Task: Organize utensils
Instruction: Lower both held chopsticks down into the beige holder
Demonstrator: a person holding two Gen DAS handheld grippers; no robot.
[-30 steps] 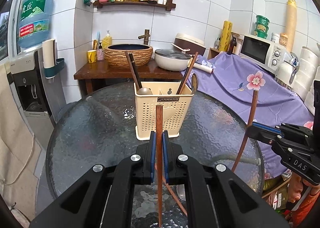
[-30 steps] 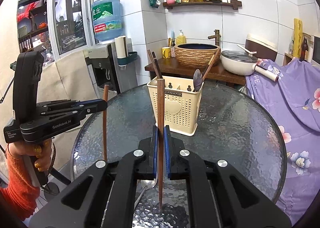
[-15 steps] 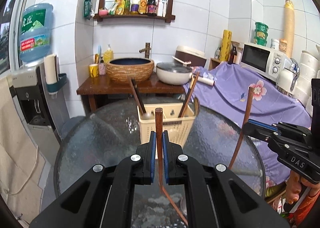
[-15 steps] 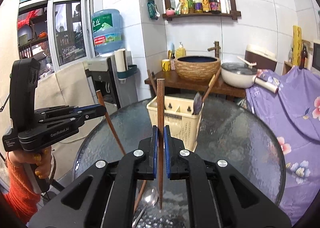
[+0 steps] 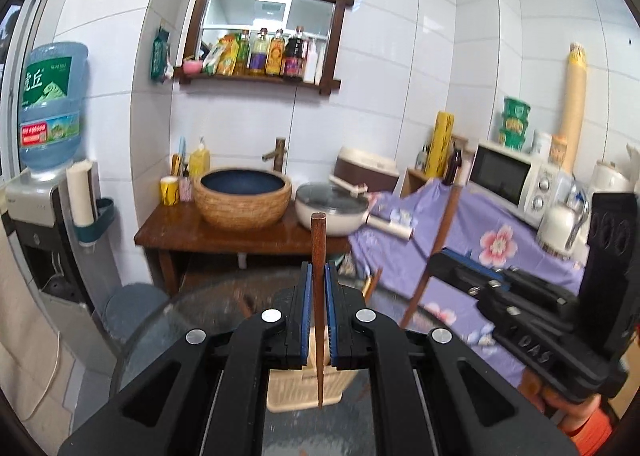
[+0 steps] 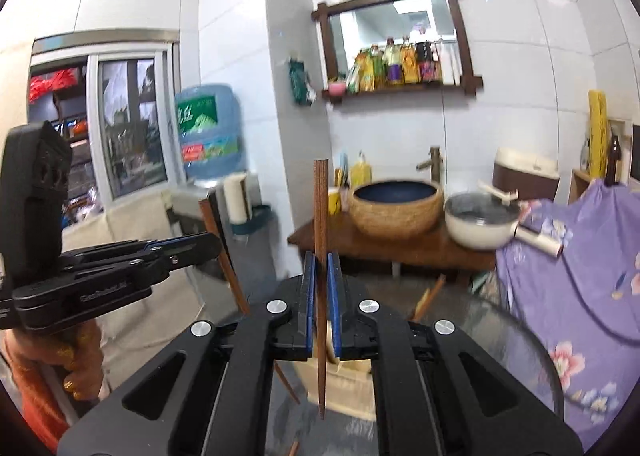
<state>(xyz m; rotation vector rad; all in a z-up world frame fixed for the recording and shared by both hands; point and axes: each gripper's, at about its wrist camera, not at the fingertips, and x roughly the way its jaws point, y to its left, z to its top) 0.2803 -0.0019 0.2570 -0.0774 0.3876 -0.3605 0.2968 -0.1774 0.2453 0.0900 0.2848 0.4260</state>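
Note:
My left gripper [image 5: 316, 276] is shut on a brown wooden chopstick [image 5: 318, 244] held upright, its tip hanging over the cream utensil caddy [image 5: 304, 388] on the glass table [image 5: 200, 308]. My right gripper [image 6: 319, 268] is shut on a second wooden chopstick [image 6: 320, 207], also upright above the cream utensil caddy [image 6: 344, 380]. Each view shows the other gripper: the right gripper [image 5: 444, 260] with its chopstick [image 5: 436, 248] at the right, the left gripper [image 6: 208, 244] with its chopstick [image 6: 224, 252] at the left. The caddy is mostly hidden behind the jaws.
Behind the round glass table [image 6: 500, 332] stands a wooden side table [image 5: 224, 236] with a woven basin [image 5: 244, 195] and a white pan [image 5: 332, 211]. A purple floral cloth [image 5: 480, 240] covers a counter with a microwave [image 5: 516, 179]. A water dispenser [image 5: 44, 183] stands left.
Both grippers have risen with their chopsticks, so the caddy and table have dropped low in both views and the wall shelf now fills the upper middle.

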